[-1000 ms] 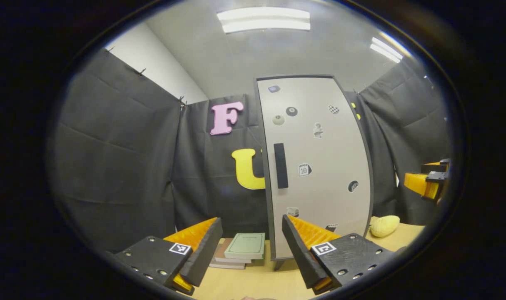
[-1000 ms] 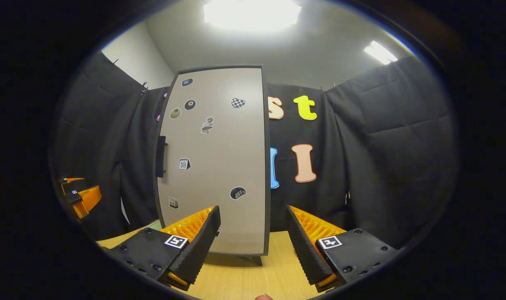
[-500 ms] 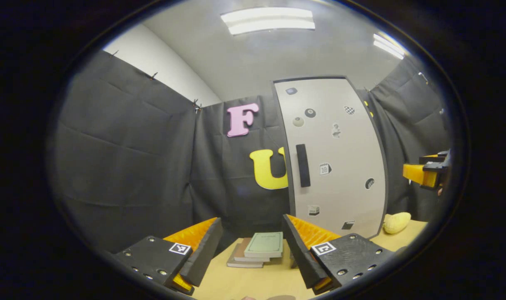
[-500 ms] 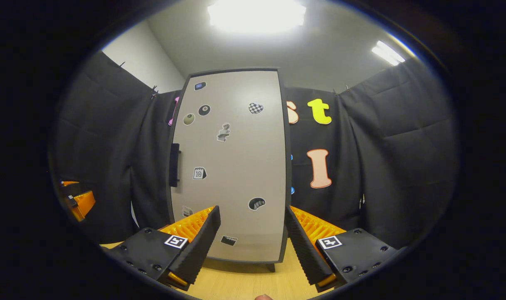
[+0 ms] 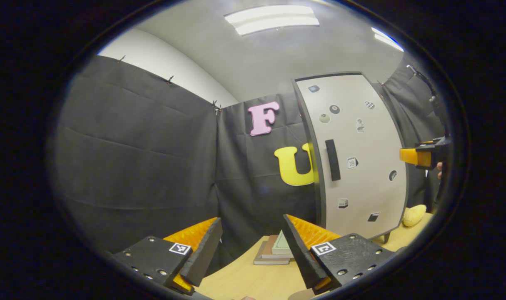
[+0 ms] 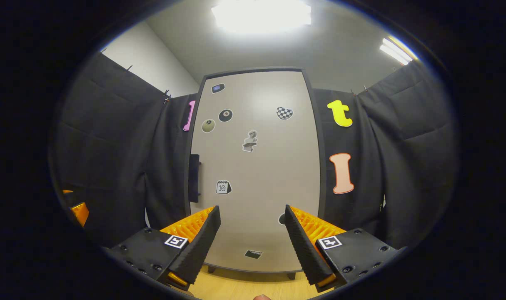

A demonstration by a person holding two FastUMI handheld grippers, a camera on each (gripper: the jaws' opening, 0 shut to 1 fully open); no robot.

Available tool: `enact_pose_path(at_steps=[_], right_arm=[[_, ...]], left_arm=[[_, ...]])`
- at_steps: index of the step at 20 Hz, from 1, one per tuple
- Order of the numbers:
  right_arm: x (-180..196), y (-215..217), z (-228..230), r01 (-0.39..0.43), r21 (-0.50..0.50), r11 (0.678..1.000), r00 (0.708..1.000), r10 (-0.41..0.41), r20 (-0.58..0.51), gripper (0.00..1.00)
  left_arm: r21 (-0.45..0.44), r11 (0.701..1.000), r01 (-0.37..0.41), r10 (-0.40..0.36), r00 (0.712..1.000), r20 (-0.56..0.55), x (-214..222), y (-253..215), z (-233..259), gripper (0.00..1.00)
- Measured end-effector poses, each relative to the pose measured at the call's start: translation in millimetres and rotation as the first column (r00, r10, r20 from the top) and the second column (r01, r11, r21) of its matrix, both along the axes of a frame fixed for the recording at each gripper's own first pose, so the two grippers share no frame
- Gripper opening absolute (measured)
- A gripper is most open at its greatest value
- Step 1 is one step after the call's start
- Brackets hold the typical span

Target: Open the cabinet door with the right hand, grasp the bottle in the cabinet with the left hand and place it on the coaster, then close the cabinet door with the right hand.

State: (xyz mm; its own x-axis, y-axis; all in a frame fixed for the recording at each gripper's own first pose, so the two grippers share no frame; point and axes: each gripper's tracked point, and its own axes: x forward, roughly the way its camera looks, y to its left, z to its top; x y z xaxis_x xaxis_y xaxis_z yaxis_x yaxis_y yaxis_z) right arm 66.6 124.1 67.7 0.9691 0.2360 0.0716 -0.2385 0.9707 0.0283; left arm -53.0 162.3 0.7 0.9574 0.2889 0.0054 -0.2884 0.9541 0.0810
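Observation:
The tall grey cabinet (image 6: 257, 166) stands on the wooden table (image 6: 244, 287) with its door shut, hiding whatever is inside. Stickers dot the door, and a black vertical handle (image 6: 193, 178) runs along its left edge. My right gripper (image 6: 253, 246) faces the door's lower middle, open, with nothing between its fingers. In the left gripper view the cabinet (image 5: 361, 158) and its handle (image 5: 332, 160) lie off to the right. My left gripper (image 5: 250, 250) is open and empty, pointing at the black cloth left of the cabinet. The right gripper (image 5: 421, 156) hovers in front of the door's right side.
A small stack of books (image 5: 275, 252) lies on the table (image 5: 244, 279) left of the cabinet's foot. A yellow lumpy object (image 5: 414, 214) rests on the table to the cabinet's right. Black cloth walls close the booth on all sides. The left gripper (image 6: 78, 210) peeks in at far left.
The right gripper has shifted left to face the cabinet door squarely and come closer. The left gripper has swung left, so the cabinet sits further right in its view. Both stay open.

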Motion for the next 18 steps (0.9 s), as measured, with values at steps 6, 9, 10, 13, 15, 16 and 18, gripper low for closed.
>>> enact_pose_path(at_steps=[6, 9, 10, 13, 15, 16, 18], right_arm=[[19.0, 41.6, 22.4, -0.056, 0.026, 0.998, 0.998, 0.056, 0.016, 0.98], [28.5, 63.0, 30.5, -0.079, 0.023, 0.997, 0.997, 0.079, 0.019, 0.98], [30.1, 70.1, 32.4, -0.085, 0.021, 0.996, 0.996, 0.085, 0.020, 0.98], [39.3, 91.2, 35.8, -0.101, 0.008, 0.995, 0.995, 0.100, 0.011, 0.98], [46.2, 105.8, 36.5, -0.114, 0.008, 0.993, 0.994, 0.114, -0.003, 0.98], [50.0, 112.9, 37.3, -0.118, 0.006, 0.993, 0.993, 0.118, -0.006, 0.98], [59.4, 125.3, 38.4, -0.118, -0.002, 0.993, 0.993, 0.118, -0.009, 0.98]], left_arm=[[0.007, 0.996, -0.085, 0.085, 0.996, -0.020, -23.4, 41.8, -8.8, 0.89], [0.006, 0.993, -0.120, 0.120, 0.992, -0.024, -33.0, 60.8, -11.6, 0.89], [0.005, 0.991, -0.132, 0.132, 0.991, -0.024, -35.8, 66.2, -13.4, 0.89], [0.004, 0.988, -0.157, 0.157, 0.987, -0.029, -44.4, 81.8, -17.5, 0.89], [0.002, 0.985, -0.175, 0.175, 0.984, -0.031, -50.6, 92.7, -20.1, 0.89], [0.001, 0.983, -0.185, 0.185, 0.982, -0.031, -53.2, 98.9, -20.6, 0.89], [-0.001, 0.979, -0.203, 0.203, 0.979, -0.033, -58.3, 110.1, -23.3, 0.89]])
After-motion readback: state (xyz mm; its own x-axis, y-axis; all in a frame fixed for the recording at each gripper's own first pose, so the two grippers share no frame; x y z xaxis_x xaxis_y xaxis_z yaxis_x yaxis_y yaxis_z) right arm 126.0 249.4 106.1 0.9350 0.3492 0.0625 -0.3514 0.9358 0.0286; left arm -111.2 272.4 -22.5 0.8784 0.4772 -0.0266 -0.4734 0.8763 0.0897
